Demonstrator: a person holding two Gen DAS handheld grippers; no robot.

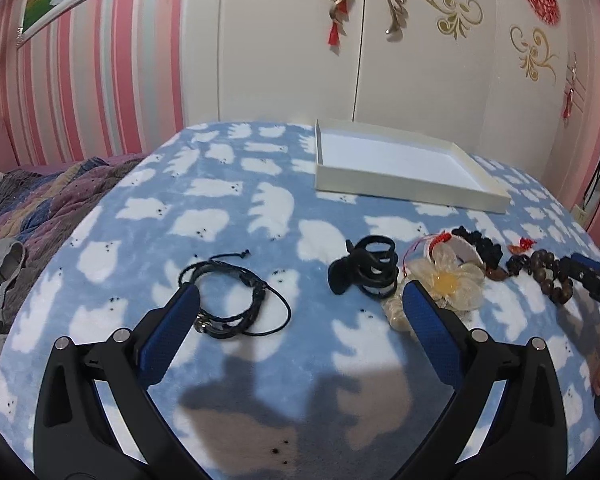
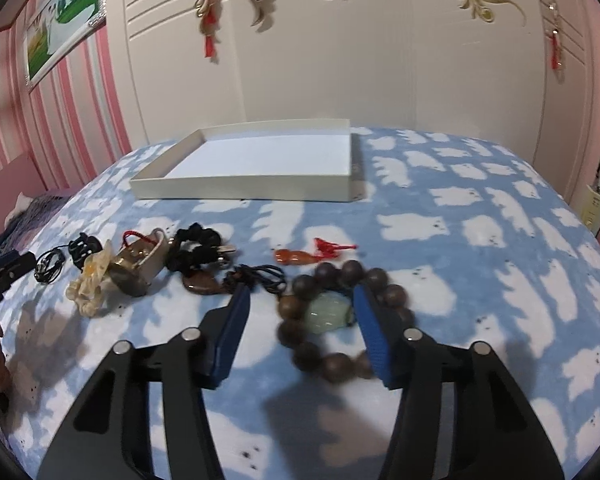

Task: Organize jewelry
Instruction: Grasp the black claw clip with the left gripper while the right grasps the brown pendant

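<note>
While nothing yet sits in the white tray (image 2: pixel 240 188) at the far side of the blanket-covered bed (image 2: pixel 480 264), first pickup in hand. Right tool (image 2: pixel 300 300) spread wide, straddling the wooden bead bracelet (image 2: pixel 324 276); left tool (image 1: pixel 298 300) wide, empty, between black cord bracelet (image 1: pixel 236 304) and hair claw (image 1: pixel 364 270). Next, probably: close on beads, lift, carry to tray.

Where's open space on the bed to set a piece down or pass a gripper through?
Free: the white tray, nothing in it; blanket right of the wooden bead bracelet; the patch between the black cord bracelet and black hair claw. Crowded: the row from the hair claw to the bead bracelet.
</note>
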